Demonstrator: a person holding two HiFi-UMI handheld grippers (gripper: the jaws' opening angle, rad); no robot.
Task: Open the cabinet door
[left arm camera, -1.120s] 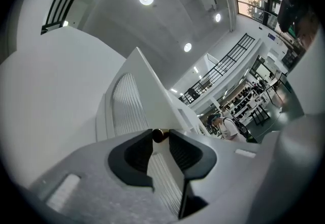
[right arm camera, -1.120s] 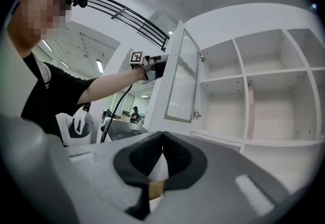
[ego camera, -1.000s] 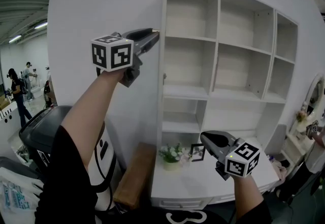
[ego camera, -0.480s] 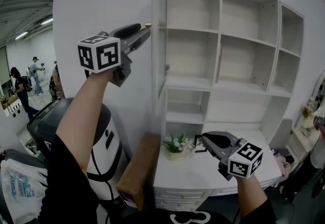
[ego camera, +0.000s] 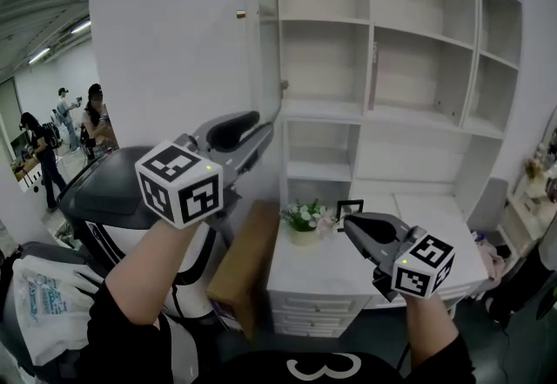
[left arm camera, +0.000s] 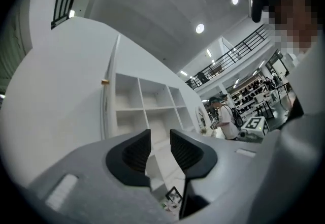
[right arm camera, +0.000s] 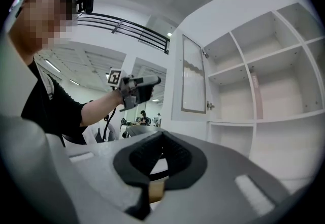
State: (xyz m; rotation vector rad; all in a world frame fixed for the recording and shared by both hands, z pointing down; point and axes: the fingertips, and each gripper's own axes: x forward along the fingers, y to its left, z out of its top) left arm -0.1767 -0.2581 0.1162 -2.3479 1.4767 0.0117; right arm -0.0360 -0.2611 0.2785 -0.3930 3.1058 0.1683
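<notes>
The white cabinet door (ego camera: 261, 34) stands swung open, edge-on to me, with its small brass knob (ego camera: 240, 15) on the outer face. My left gripper (ego camera: 265, 128) hangs well below the knob, clear of the door. Its jaws are closing, with a gap and nothing between them. In the left gripper view the door (left arm camera: 109, 101) and knob (left arm camera: 104, 82) lie up and left of the left gripper (left arm camera: 160, 134). My right gripper (ego camera: 348, 224) is shut and empty over the desk. The right gripper view shows the right gripper (right arm camera: 162, 135) below the door's ribbed glass pane (right arm camera: 193, 78).
Open white shelves (ego camera: 409, 69) fill the cabinet. Below them sits a white desk (ego camera: 339, 278) with a flower pot (ego camera: 302, 218) and a small picture frame (ego camera: 350, 210). A brown box (ego camera: 244, 260) leans at the desk's left, beside a grey-white machine (ego camera: 109, 191). People (ego camera: 39, 147) stand far left.
My left gripper has let go of the knob and dropped down to below shelf height. The door has swung further open. The right gripper drifted only a little.
</notes>
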